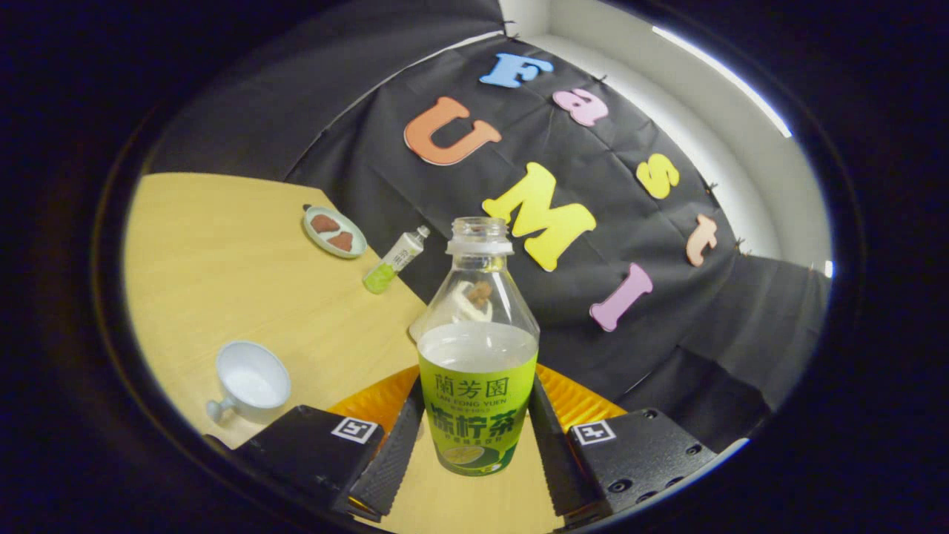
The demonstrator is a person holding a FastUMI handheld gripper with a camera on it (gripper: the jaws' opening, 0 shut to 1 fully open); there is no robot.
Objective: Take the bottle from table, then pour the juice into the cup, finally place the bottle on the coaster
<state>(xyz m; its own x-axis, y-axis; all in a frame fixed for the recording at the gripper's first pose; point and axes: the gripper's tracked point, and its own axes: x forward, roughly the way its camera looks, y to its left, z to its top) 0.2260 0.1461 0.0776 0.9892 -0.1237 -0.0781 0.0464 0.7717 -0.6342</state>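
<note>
Yellow wood table [222, 252] tilts beneath me. My gripper [476, 437] pinches the uncapped bottle [478, 356], both fingers pressing its label. Beyond my fingers waits the cup [252, 382]; farther off, the coaster [334, 231]. Tipping further could spill juice short of it.

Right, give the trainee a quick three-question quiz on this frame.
1. True or false: the bottle between the gripper fingers has its cap off.
2. What lies on the small plate beyond the white cup? A) two brown pieces B) a spoon C) a lemon
3. Fill in: the orange coaster sits just behind the ____.

Key
1. True; the neck is open.
2. A.
3. Bottle; the fingers close on its label from both sides.
</note>
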